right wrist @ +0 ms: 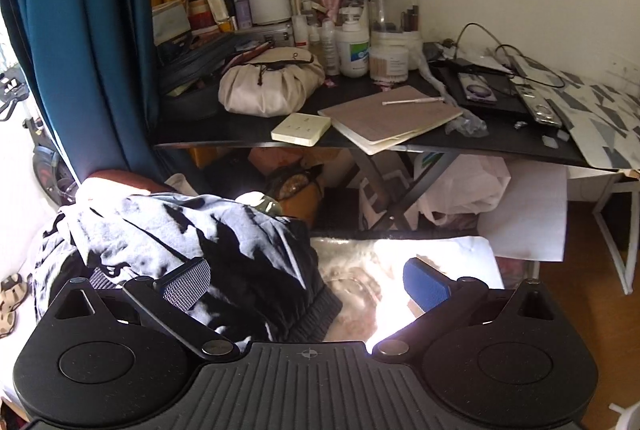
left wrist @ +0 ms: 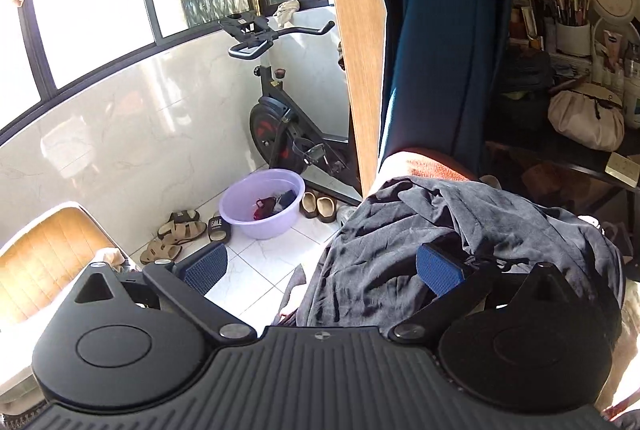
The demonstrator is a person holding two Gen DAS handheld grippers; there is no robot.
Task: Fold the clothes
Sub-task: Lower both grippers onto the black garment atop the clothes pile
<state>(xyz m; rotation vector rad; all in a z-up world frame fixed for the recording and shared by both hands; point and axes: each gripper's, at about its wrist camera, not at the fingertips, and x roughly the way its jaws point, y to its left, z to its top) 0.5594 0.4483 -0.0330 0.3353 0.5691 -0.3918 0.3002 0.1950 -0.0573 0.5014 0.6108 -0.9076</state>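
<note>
A crumpled dark grey garment (left wrist: 440, 230) lies heaped on a surface by the blue curtain (left wrist: 440, 30). It also shows in the right wrist view (right wrist: 200, 242), with a ribbed cuff (right wrist: 320, 314) at its near edge. My left gripper (left wrist: 320, 266) is open and empty, its right finger (left wrist: 438, 268) over the garment's near part and its left finger (left wrist: 206, 266) over the floor. My right gripper (right wrist: 306, 284) is open and empty, with the garment's cuff end between its fingers, below them.
An exercise bike (left wrist: 288, 118), a purple basin (left wrist: 262, 202) of small clothes and several sandals (left wrist: 176, 234) stand on the tiled floor at left. A tan chair (left wrist: 44, 262) is near left. A cluttered black desk (right wrist: 256, 134) with cosmetics stands behind the garment.
</note>
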